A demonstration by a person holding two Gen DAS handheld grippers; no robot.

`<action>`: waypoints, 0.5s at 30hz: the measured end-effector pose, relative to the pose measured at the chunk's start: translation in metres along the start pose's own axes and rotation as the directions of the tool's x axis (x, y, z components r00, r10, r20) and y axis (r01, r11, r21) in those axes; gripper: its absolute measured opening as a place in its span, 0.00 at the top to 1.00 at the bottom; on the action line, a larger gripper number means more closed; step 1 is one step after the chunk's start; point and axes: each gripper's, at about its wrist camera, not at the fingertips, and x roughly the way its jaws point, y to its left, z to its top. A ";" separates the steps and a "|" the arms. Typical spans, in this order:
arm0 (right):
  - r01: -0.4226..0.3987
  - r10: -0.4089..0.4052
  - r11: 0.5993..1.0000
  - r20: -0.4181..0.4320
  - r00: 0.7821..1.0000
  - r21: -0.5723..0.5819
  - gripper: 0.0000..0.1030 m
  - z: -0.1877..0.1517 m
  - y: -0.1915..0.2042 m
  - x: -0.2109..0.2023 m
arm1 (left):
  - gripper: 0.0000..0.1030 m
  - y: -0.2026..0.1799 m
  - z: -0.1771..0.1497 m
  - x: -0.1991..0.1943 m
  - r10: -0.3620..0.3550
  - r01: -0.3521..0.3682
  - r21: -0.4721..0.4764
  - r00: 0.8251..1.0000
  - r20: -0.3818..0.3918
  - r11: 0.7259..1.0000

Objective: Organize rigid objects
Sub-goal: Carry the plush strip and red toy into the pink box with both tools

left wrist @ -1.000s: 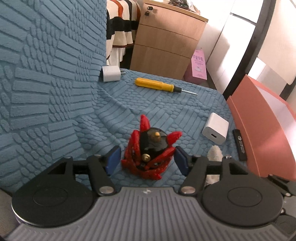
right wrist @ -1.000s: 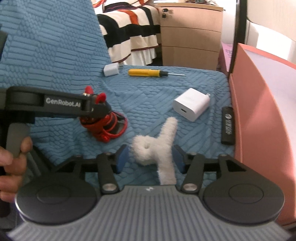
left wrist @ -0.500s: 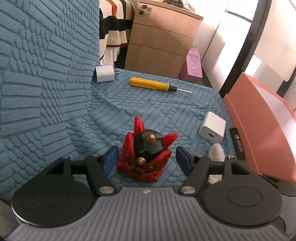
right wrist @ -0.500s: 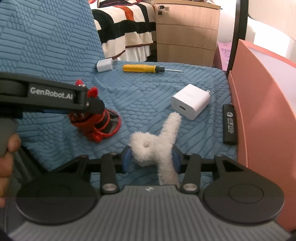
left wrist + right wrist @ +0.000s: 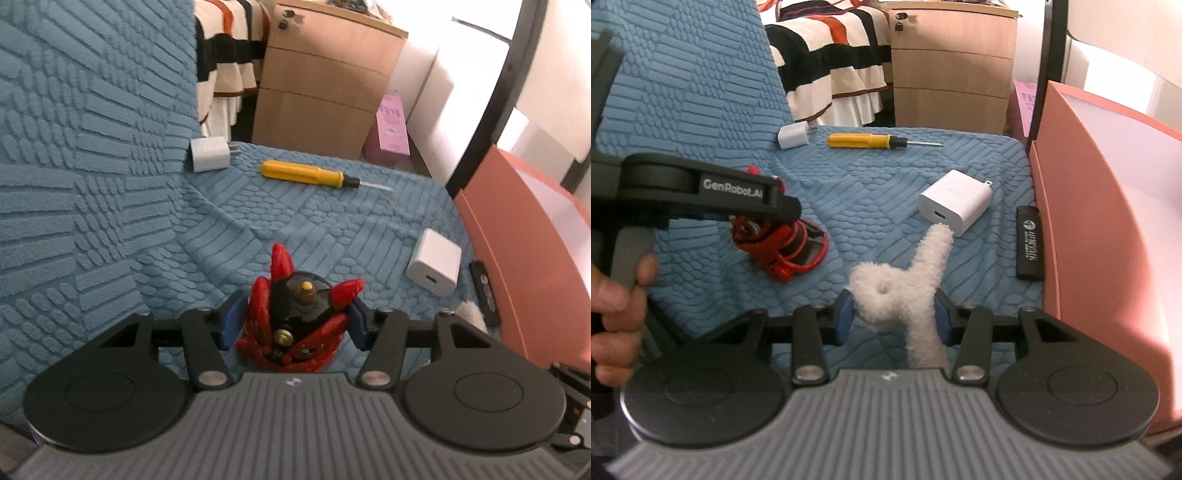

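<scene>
A red and black spiky toy (image 5: 299, 325) sits on the blue textured seat (image 5: 295, 229). My left gripper (image 5: 295, 323) is closing around it, and both blue pads touch its red spikes. In the right wrist view the same toy (image 5: 783, 247) lies partly under the left gripper's arm. A white fluffy plush piece (image 5: 905, 291) stands between the pads of my right gripper (image 5: 894, 315), which is shut on its lower part. Its upper tip leans toward the white charger (image 5: 955, 205).
A yellow screwdriver (image 5: 864, 141) and a small white plug (image 5: 792, 134) lie at the seat's far edge. A black lighter (image 5: 1030, 243) rests beside the pink box (image 5: 1089, 221) on the right. The blue backrest (image 5: 92, 147) rises at left. A hand (image 5: 617, 295) holds the left gripper.
The left jaws have narrowed onto the red and black toy. The right jaws have closed in on the white plush and now hold it. Neither hand has shifted much.
</scene>
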 end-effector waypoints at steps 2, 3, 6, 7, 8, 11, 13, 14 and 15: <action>-0.010 0.010 1.000 0.000 1.000 0.027 0.54 0.003 -0.002 -0.006 | 0.40 0.002 0.003 -0.004 -0.005 0.005 -0.009 1.000 0.005 1.000; -0.017 0.016 0.999 0.004 1.000 0.038 0.54 0.005 -0.002 -0.010 | 0.40 0.002 0.004 -0.006 -0.013 0.013 -0.012 1.000 0.008 1.000; -0.015 0.015 0.999 0.015 1.000 0.038 0.54 0.010 -0.002 -0.022 | 0.40 0.000 0.007 -0.016 -0.031 0.032 -0.004 0.999 0.015 0.999; -0.015 0.014 0.999 0.019 1.000 0.032 0.54 0.012 -0.001 -0.026 | 0.40 -0.001 0.008 -0.021 -0.039 0.039 -0.003 0.999 0.015 0.999; -0.015 0.015 1.000 0.023 1.000 0.024 0.54 0.013 0.000 -0.030 | 0.40 -0.002 0.009 -0.026 -0.047 0.047 -0.007 0.999 0.016 0.999; -0.024 0.024 1.000 0.040 0.999 0.001 0.54 0.020 0.003 -0.046 | 0.40 -0.007 0.013 -0.044 -0.079 0.080 -0.008 0.996 0.031 0.997; -0.031 0.030 1.000 0.051 0.998 0.005 0.54 0.026 0.002 -0.056 | 0.40 -0.012 0.015 -0.058 -0.089 0.089 -0.011 0.995 0.038 0.996; -0.034 0.034 0.999 0.058 0.998 0.010 0.54 0.029 0.000 -0.062 | 0.40 -0.014 0.016 -0.066 -0.096 0.096 -0.012 0.995 0.042 0.995; -0.034 0.033 0.999 0.066 0.997 0.015 0.54 0.033 -0.001 -0.068 | 0.40 -0.017 0.017 -0.073 -0.103 0.104 -0.009 0.994 0.048 0.995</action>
